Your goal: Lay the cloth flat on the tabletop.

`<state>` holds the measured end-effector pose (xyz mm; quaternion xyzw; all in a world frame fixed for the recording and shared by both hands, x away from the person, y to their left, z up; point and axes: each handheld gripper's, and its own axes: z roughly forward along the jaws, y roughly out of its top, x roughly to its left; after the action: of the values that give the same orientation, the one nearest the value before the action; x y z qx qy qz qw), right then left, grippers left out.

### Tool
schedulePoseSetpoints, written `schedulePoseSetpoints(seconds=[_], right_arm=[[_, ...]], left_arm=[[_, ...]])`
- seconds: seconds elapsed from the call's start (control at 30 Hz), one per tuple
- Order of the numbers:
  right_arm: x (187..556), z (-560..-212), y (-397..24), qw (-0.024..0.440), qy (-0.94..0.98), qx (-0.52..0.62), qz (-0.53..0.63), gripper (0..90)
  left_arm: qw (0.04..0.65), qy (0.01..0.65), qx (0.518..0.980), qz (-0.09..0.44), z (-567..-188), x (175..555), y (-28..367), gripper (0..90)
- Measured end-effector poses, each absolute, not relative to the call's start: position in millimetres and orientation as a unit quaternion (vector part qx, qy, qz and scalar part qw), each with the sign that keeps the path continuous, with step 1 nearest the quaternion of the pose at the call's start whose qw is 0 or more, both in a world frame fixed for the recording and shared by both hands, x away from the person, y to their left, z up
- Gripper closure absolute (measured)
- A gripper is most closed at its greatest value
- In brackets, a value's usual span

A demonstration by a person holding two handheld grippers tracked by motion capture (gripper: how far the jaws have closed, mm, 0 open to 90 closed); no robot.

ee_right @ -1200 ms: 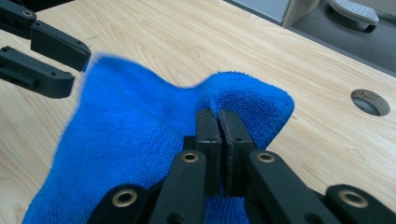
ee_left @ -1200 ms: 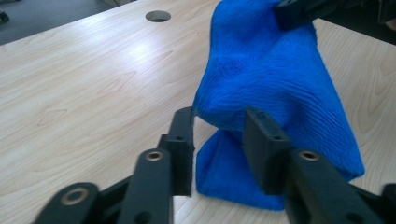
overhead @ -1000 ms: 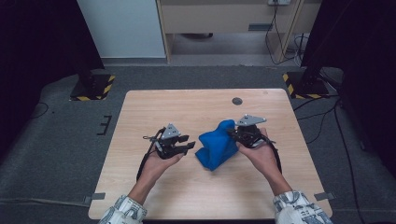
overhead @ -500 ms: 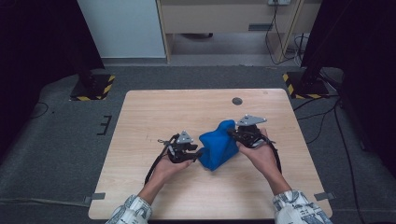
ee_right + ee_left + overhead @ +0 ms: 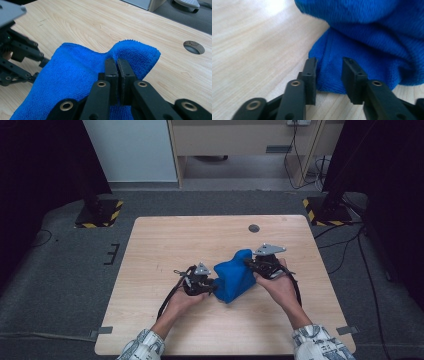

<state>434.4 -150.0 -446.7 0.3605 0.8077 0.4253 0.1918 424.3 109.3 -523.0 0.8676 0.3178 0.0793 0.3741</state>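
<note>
A blue cloth (image 5: pixel 235 275) lies bunched on the wooden table (image 5: pixel 165 245), with its right side lifted. My right gripper (image 5: pixel 248 264) is shut on that raised upper fold; in the right gripper view its jaws (image 5: pixel 117 61) pinch the cloth (image 5: pixel 75 70) between them. My left gripper (image 5: pixel 212 287) sits low on the table at the cloth's left edge. In the left gripper view its jaws (image 5: pixel 329 61) have just been closing, and a corner fold of the cloth (image 5: pixel 362 37) stands between them without being clearly squeezed. The left gripper (image 5: pixel 41 68) also shows at the left of the right gripper view.
A round cable hole (image 5: pixel 254 228) lies in the table behind the cloth. Bare wood stretches to the left and to the front of both hands. Black stands with yellow-striped bases (image 5: pixel 100 212) sit on the floor beyond the table's far corners.
My left gripper has moved right and down to the cloth's left edge, and its jaws have narrowed around the cloth's corner. The right gripper and the raised fold have stayed put.
</note>
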Motion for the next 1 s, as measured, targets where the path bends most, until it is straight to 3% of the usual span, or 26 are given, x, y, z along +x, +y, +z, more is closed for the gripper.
schedulePoseSetpoints(seconds=[0.03,0.07,0.2,0.43,0.73,1.0], right_arm=[[434,-446,-150,0.192,0.807,0.361,0.426,87.7],[434,-445,-151,0.191,0.806,0.362,0.427,87.7],[433,-444,-153,0.192,0.803,0.364,0.431,87.7],[432,-441,-160,0.194,0.799,0.366,0.436,87.8],[432,-440,-173,0.201,0.793,0.379,0.433,87.9],[433,-453,-177,0.202,0.798,0.386,0.416,87.9]], left_arm=[[0.37,0.318,0.869,0.082,-523,424,109,70.4],[0.37,0.317,0.869,0.081,-523,424,108,78.3],[0.374,0.319,0.867,0.08,-520,424,111,88.3],[0.393,0.326,0.854,0.099,-509,422,118,89.1],[0.404,0.37,0.827,0.127,-496,422,160,89.5],[0.371,0.359,0.847,0.129,-502,406,179,89.4]])
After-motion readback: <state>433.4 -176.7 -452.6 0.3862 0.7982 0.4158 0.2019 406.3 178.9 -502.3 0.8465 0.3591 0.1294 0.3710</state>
